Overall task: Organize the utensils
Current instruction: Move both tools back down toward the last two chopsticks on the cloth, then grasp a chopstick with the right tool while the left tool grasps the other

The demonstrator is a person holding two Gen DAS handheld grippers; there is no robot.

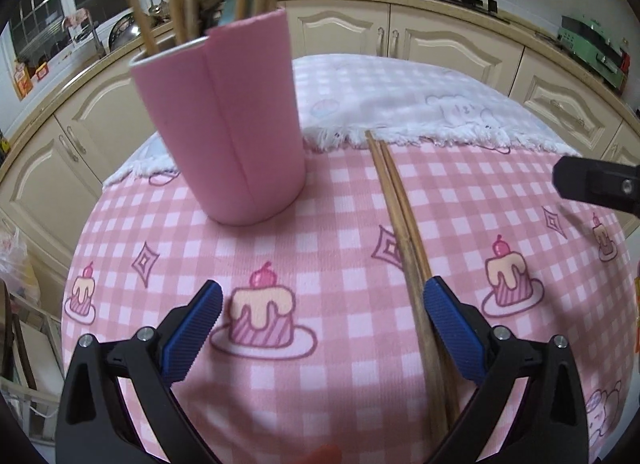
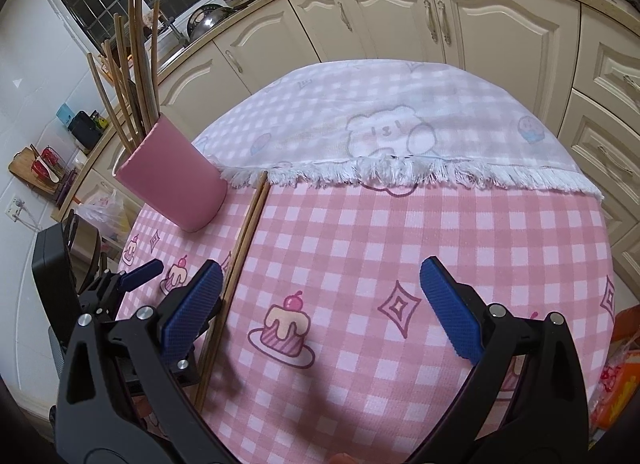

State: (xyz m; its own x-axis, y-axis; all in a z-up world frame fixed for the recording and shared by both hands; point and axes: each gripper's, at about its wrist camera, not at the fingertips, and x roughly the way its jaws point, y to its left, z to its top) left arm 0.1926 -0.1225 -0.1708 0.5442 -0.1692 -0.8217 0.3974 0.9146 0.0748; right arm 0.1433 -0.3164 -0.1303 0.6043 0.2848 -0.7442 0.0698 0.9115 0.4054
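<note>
Left of the table stands the pink cup (image 1: 224,124) of sticks, the chopstick pair (image 1: 404,240) lies right of it, and both tongs, left (image 1: 322,330) and right (image 2: 322,310), gape empty, so I'd pinch both sticks together squarely.

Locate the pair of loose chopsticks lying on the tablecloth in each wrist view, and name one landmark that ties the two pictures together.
Left wrist view: the loose chopsticks run from the white fringe down the right of centre, passing just inside the right finger of the left hand-held gripper.
Right wrist view: they lie left of centre, slanting down past the left finger of the right hand-held gripper.
Shared landmark: the pink holder, left of the chopsticks' far tips.
</note>
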